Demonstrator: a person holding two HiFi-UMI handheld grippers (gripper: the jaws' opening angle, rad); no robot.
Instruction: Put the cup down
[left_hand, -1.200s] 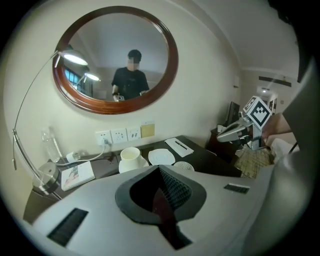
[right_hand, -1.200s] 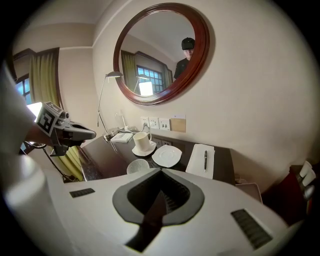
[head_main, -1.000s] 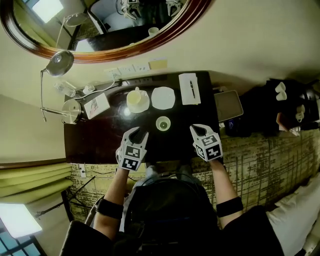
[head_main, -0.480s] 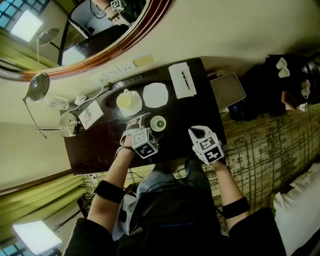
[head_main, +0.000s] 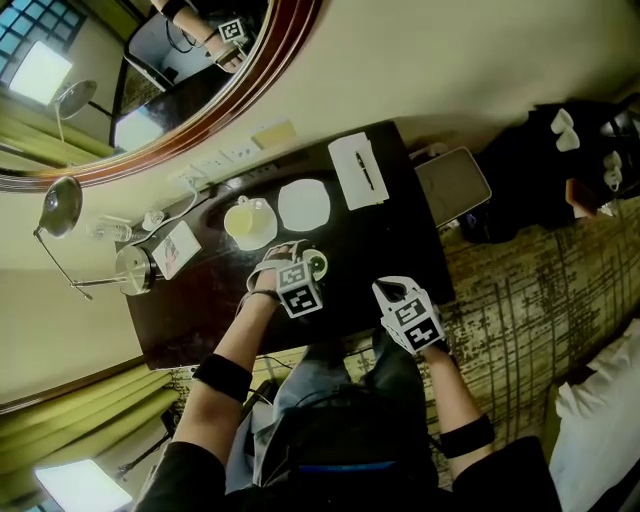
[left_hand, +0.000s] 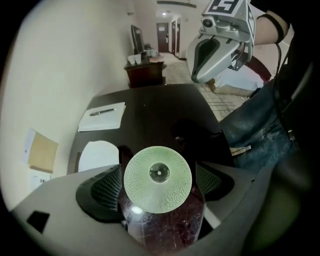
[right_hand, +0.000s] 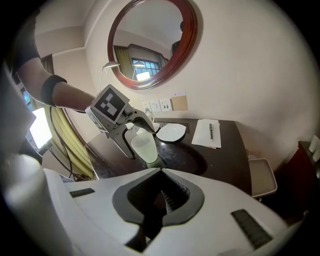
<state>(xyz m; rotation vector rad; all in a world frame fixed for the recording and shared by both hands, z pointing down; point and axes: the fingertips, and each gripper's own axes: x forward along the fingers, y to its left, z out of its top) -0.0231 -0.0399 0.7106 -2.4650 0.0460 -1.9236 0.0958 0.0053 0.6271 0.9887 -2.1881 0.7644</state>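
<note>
Our left gripper points down over the pale green dimpled glass cup standing on the dark wooden table, its just-opened jaws straddling it, seemingly without touching, while the right gripper sits shut and empty at four o'clock; we judge a centred squeeze comes next.

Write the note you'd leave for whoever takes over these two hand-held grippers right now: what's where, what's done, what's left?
Left hand-held gripper: open, pointing down with the green cup between its jaws, not gripped; the jaws have just been opening wide, then closing slightly.
Right hand-held gripper: shut, empty, by the near edge of the table.
Cup: upright on the dark table.
Done: cup is down.
Left: probably grip it or draw that hand-held gripper clear; I can't tell which.
</note>
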